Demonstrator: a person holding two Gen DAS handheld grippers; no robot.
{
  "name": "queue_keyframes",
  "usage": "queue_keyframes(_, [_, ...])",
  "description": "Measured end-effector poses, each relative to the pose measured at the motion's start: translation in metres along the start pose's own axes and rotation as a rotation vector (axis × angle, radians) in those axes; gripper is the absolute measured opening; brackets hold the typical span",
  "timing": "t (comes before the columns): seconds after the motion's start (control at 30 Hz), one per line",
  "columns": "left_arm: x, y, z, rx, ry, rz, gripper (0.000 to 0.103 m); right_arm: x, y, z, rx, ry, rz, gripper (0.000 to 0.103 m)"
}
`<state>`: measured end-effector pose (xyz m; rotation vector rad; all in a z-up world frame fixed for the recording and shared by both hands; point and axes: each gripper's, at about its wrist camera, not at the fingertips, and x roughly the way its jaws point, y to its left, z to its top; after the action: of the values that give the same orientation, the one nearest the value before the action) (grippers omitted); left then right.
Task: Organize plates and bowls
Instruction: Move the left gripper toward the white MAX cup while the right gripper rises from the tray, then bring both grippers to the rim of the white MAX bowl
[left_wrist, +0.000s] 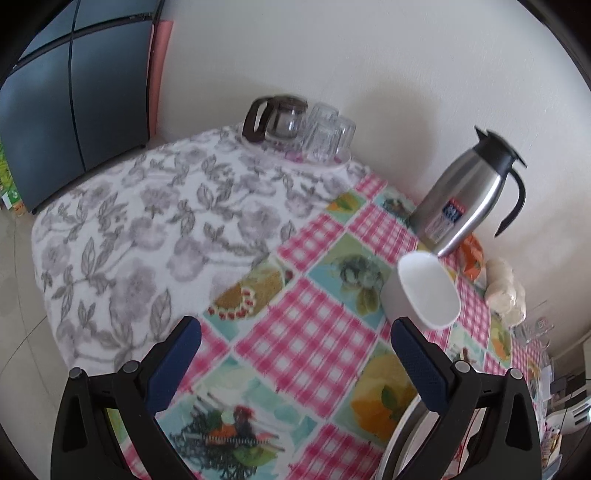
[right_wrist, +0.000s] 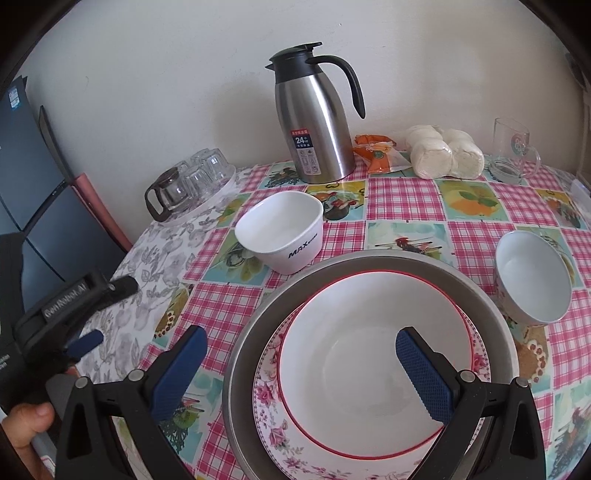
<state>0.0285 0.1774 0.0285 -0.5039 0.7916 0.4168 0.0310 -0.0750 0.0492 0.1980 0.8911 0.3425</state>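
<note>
Steel basin (right_wrist: 258, 314), item one, sits at the counter's (right_wrist: 406, 210) near edge, carrying a floral plate (right_wrist: 269, 402) and, nested on that, a red-rimmed white bowl (right_wrist: 369, 332).

Item two: white square bowl (right_wrist: 280, 232) marked MAX, loose at 11 o'clock from the stack, just beside the basin rim. Item three: small patterned bowl (right_wrist: 532, 280), loose at 2 o'clock, near the basin's far right.

Item four: my right gripper (right_wrist: 299, 373), jaws spread wide, holding nothing; one pad hangs over the red-rimmed bowl, the other outside the basin on its left. Item five: my left gripper (left_wrist: 295, 362), jaws equally wide, holding nothing, poised above the checked cloth with the square bowl at its 1 o'clock.

Risks, as I judge them: glossy bowl walls may slip from my pads if pinched shallowly; a careless reach toward the square bowl could knock the steel thermos (right_wrist: 317, 122) standing behind it; setting a bowl off-centre may rock the stack.
</note>
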Motion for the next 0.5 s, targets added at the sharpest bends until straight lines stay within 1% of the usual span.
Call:
queue_keyframes(0.1, [0.001,0.002,0.008,-0.011,-0.021,-0.018,0.102,0.003,0.002,0.003,0.009,0.012,-0.001,0.103])
queue_keyframes(0.27, [0.009,0.003,0.016,-0.01,-0.015,-0.052,0.102,0.008,0.006,0.014,0.015,0.026,-0.025,0.103])
queue_keyframes(0.37, [0.018,0.003,0.019,-0.014,0.009,-0.08,0.102,0.013,0.007,0.024,0.032,0.052,-0.032,0.103])
queue_keyframes(0.5, [0.027,0.002,0.021,-0.023,0.041,-0.11,0.102,0.013,0.009,0.039,0.049,0.056,-0.044,0.103])
